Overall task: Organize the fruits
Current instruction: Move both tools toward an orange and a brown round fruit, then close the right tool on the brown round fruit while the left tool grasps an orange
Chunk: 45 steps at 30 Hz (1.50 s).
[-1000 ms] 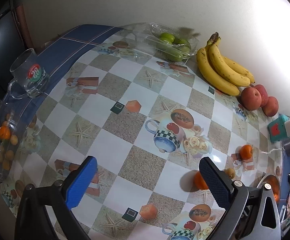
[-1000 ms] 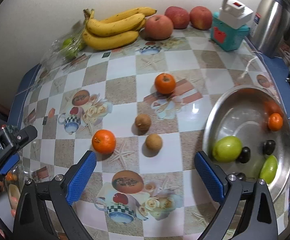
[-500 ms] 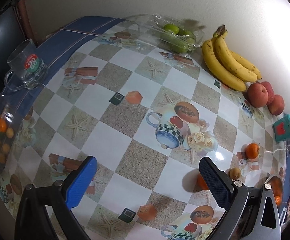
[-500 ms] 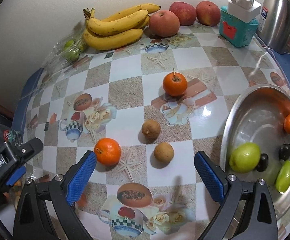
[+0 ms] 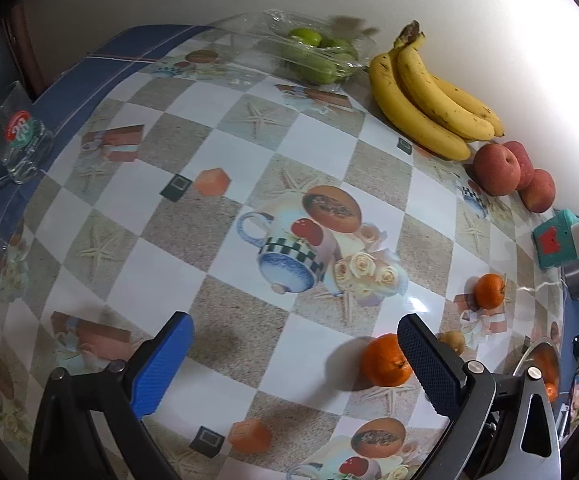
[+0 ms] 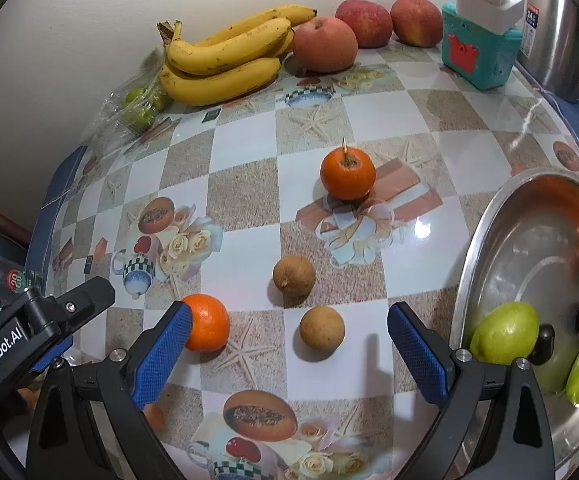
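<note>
The right gripper (image 6: 287, 340) hung wide open over the tabletop (image 6: 429, 120), nothing in it, with a small brown fruit (image 6: 322, 327) sitting between its blue pads and a second brown fruit (image 6: 294, 275) just beyond. An orange (image 6: 207, 322) sat right by its left pad, another orange (image 6: 348, 173) farther back. The metal bowl (image 6: 485, 240) off to the right held green fruit and a small orange. The left gripper (image 5: 295, 360) was spread wide too, empty, an orange (image 5: 384, 360) just beside its right pad.
</note>
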Each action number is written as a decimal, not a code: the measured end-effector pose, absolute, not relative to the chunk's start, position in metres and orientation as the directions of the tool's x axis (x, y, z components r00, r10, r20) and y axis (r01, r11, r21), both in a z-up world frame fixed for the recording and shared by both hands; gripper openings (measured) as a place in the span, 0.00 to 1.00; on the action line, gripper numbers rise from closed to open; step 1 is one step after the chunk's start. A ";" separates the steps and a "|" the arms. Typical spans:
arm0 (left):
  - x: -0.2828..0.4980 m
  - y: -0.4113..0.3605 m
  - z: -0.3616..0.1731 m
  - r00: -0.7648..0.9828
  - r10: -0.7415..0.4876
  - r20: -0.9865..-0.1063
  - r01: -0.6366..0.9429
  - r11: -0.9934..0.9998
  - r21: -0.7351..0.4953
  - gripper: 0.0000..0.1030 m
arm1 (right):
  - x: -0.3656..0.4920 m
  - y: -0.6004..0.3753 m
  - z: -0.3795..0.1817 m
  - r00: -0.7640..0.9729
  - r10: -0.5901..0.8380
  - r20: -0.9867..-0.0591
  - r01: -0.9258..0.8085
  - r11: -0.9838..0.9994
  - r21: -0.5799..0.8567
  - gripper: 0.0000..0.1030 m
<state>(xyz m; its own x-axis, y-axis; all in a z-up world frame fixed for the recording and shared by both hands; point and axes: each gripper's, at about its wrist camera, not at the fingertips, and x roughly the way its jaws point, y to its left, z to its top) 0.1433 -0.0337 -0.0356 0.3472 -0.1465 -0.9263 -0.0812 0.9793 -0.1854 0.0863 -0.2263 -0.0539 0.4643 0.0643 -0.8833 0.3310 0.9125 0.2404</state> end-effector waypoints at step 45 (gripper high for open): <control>0.138 -0.093 -0.052 0.299 -0.305 -0.904 0.102 0.952 -0.288 0.71 | 0.083 -0.238 -0.072 0.417 0.051 -0.908 0.387 0.893 0.228 0.50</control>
<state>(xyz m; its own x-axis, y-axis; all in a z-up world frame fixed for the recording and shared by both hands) 0.1384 -0.0927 -0.0525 0.2991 -0.3052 -0.9041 0.1020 0.9523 -0.2877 0.0826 -0.2382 -0.0718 0.4168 0.0506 -0.9076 0.3871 0.8935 0.2276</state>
